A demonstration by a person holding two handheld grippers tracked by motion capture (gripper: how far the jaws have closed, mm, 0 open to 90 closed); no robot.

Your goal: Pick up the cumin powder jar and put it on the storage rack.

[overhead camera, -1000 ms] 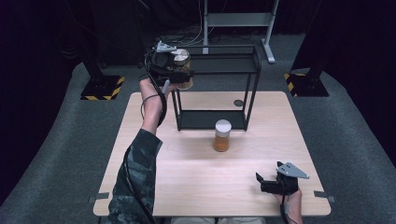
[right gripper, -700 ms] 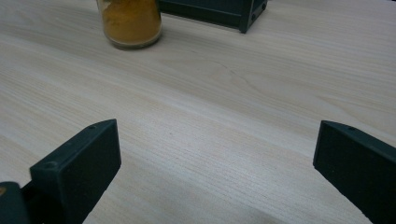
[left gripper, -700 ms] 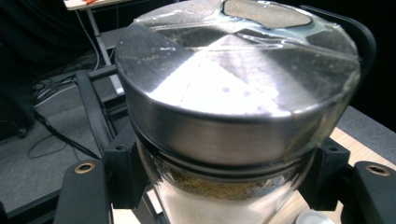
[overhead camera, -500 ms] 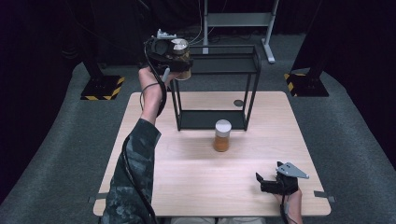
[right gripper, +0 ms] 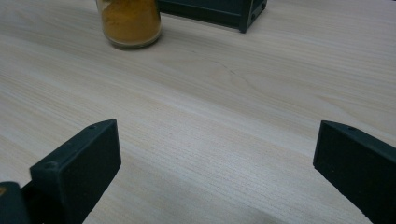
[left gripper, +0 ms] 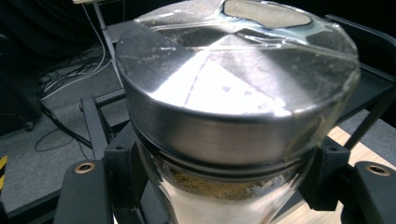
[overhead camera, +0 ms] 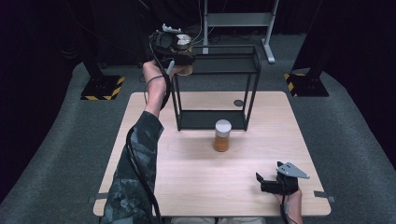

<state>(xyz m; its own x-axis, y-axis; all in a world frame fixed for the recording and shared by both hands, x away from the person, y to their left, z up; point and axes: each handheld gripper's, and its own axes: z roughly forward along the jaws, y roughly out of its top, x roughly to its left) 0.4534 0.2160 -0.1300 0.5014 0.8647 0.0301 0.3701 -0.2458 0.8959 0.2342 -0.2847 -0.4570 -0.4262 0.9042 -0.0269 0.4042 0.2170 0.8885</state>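
A person's left gripper [overhead camera: 180,51] holds a metal-lidded spice jar [overhead camera: 183,46] raised at the left end of a black wire rack's [overhead camera: 212,88] top shelf, at about 11 o'clock from the middle of the surface [overhead camera: 187,186]. In the left gripper view, the jaws clamp the glass body just under the silver lid [left gripper: 224,93]. A second jar of orange powder [overhead camera: 222,135] stands just in front of the rack, near the centre. The right gripper [overhead camera: 273,183] rests at 5 o'clock, jaws spread wide and empty. The step in hand appears to be shelving the raised jar; done well, it would mean keeping it upright, bringing its base fully over the shelf before lowering, and releasing only once it sits flat.
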